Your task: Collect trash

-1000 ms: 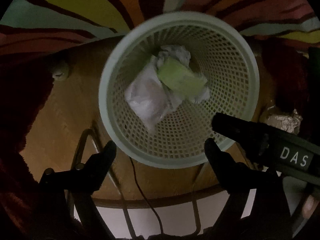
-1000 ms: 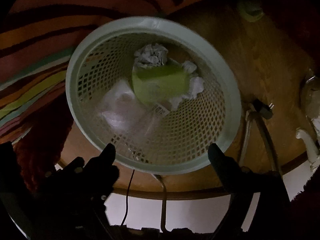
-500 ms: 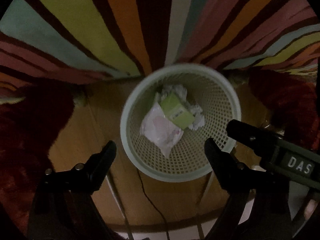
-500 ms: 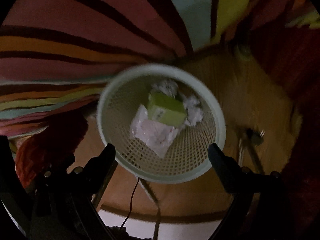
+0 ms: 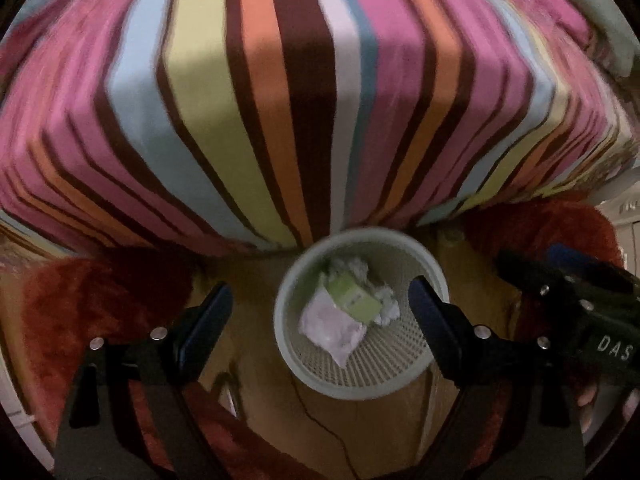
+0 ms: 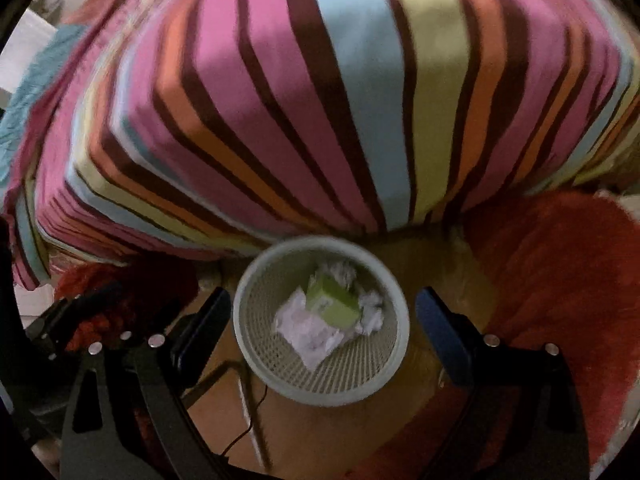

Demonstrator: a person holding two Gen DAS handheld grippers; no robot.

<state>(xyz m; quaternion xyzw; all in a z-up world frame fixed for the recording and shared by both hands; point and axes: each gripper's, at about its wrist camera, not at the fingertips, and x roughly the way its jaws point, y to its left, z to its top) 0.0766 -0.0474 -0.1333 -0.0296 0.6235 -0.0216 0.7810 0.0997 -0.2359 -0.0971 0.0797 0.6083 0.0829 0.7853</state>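
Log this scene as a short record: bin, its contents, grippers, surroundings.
bin: pale mesh bin, upright on a wooden floor
contents: green box, crumpled paper, pale wrapper
left gripper: open, empty, above the bin
right gripper: open, empty, above the bin
surroundings: striped bedspread behind the bin, red rug at the sides

cover [image 5: 304,92]: pink, blue, yellow, orange, brown stripes | bin [image 5: 436,268]: pale green mesh | box [image 5: 354,300]: lime green | wrapper [image 5: 334,330]: pale pink-white | paper [image 5: 352,266]: white, crumpled | rug [image 6: 560,280]: red, shaggy | floor [image 5: 380,432]: tan wood | left claw [image 5: 318,306]: black | right claw [image 6: 324,310]: black
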